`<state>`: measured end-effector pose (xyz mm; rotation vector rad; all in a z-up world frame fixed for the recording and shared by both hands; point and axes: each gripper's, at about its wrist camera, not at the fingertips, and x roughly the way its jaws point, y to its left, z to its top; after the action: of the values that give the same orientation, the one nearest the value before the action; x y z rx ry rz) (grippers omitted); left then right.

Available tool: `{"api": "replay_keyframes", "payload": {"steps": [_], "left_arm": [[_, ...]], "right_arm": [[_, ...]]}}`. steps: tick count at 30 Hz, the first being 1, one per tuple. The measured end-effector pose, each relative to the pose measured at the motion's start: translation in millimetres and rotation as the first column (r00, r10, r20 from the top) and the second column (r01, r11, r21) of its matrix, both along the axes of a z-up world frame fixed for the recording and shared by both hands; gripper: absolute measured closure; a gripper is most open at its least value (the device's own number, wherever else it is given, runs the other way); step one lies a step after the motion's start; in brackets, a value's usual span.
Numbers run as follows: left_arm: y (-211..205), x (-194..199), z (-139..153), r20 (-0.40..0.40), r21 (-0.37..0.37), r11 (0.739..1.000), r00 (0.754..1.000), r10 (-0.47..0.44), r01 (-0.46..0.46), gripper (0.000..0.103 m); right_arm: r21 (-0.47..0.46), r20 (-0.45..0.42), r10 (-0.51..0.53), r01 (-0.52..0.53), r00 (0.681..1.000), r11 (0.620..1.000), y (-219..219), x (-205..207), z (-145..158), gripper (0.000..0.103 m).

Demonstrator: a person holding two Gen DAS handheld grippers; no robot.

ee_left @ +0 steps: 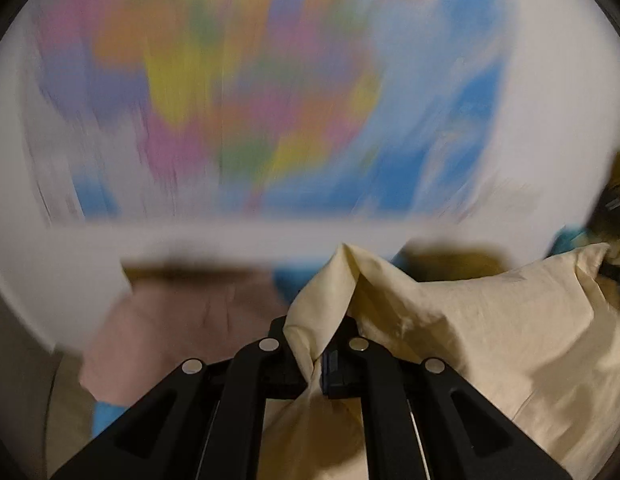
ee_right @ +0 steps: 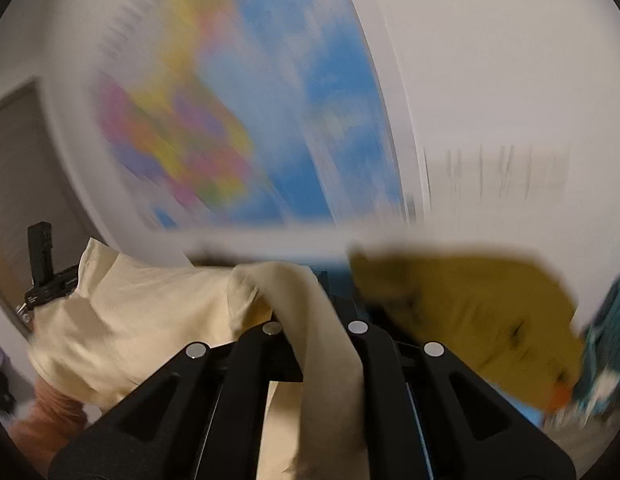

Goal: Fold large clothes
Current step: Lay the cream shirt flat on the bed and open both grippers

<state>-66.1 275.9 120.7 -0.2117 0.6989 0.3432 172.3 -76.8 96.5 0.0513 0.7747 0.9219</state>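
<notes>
A large pale cream garment (ee_left: 470, 320) hangs stretched between my two grippers. My left gripper (ee_left: 316, 344) is shut on a bunched fold of it, and the cloth spreads away to the right. My right gripper (ee_right: 316, 320) is shut on another edge of the cream garment (ee_right: 121, 312), which drapes over its fingers and runs off to the left. At the far left of the right wrist view, part of the other black gripper (ee_right: 45, 276) shows beyond the cloth. Both views are smeared by motion.
A colourful wall map (ee_left: 249, 92) on a white wall (ee_right: 490, 80) fills the background. A pink cloth (ee_left: 169, 328) lies at lower left in the left view. A mustard-yellow garment (ee_right: 470, 320) and a teal patterned one (ee_right: 602, 360) lie at right.
</notes>
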Motion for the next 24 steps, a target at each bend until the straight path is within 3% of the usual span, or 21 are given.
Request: {"api": "replay_keyframes", "payload": {"steps": [3, 6, 9, 12, 14, 15, 17, 18, 19, 21, 24], "left_arm": [[36.3, 62.5, -89.5, -0.177, -0.09, 0.995, 0.984, 0.022, -0.038, 0.1], [59.5, 97.3, -133.6, -0.246, -0.115, 0.991, 0.969, 0.033, -0.063, 0.1], [72.1, 114.6, -135.4, -0.257, -0.115, 0.992, 0.966, 0.016, -0.047, 0.098], [89.9, 129.6, -142.6, -0.331, -0.156, 0.984, 0.943, 0.033, -0.089, 0.088], [94.2, 131.0, -140.3, -0.327, -0.171, 0.983, 0.945, 0.008, -0.068, 0.088], [93.1, 123.0, -133.2, -0.294, -0.168, 0.985, 0.955, -0.022, -0.029, 0.088], [86.9, 99.7, -114.9, -0.216, -0.145, 0.988, 0.973, -0.086, 0.056, 0.081], [83.2, 82.5, -104.1, -0.168, -0.123, 0.987, 0.978, -0.122, 0.102, 0.061], [77.2, 68.9, -93.2, -0.123, -0.101, 0.987, 0.982, -0.14, 0.128, 0.047], [62.6, 36.9, -76.4, -0.05, -0.064, 0.974, 0.975, -0.219, 0.215, 0.045], [28.7, 18.0, -66.5, -0.041, -0.04, 0.938, 0.938, -0.345, 0.343, 0.037]], "right_arm": [[-0.094, -0.145, -0.049, 0.036, 0.988, 0.995, 37.2, 55.5, -81.7, 0.099], [-0.116, -0.223, -0.085, 0.06, 0.971, 0.991, 48.9, 91.8, -123.0, 0.099], [-0.115, -0.241, -0.101, 0.075, 0.965, 0.991, 49.3, 113.8, -131.4, 0.09], [-0.15, -0.22, -0.106, 0.073, 0.97, 0.986, 50.2, 116.5, -127.9, 0.076], [-0.233, -0.089, -0.095, 0.072, 0.992, 0.97, 54.3, 99.2, -111.5, 0.063], [-0.253, -0.006, -0.087, 0.083, 0.996, 0.964, 53.0, 85.0, -98.3, 0.05], [-0.22, 0.089, -0.065, 0.083, 0.994, 0.972, 45.3, 59.0, -79.7, 0.042], [-0.178, 0.119, -0.038, 0.059, 0.992, 0.982, 36.3, 44.5, -68.9, 0.038], [-0.137, 0.122, 0.0, 0.017, 0.993, 0.99, 31.2, 31.8, -61.5, 0.036], [-0.087, 0.078, 0.141, -0.134, 0.987, 0.987, 33.1, 4.2, -58.9, 0.035], [-0.082, -0.058, 0.296, -0.3, 0.953, 0.95, 63.4, -22.0, -89.4, 0.034]]}}
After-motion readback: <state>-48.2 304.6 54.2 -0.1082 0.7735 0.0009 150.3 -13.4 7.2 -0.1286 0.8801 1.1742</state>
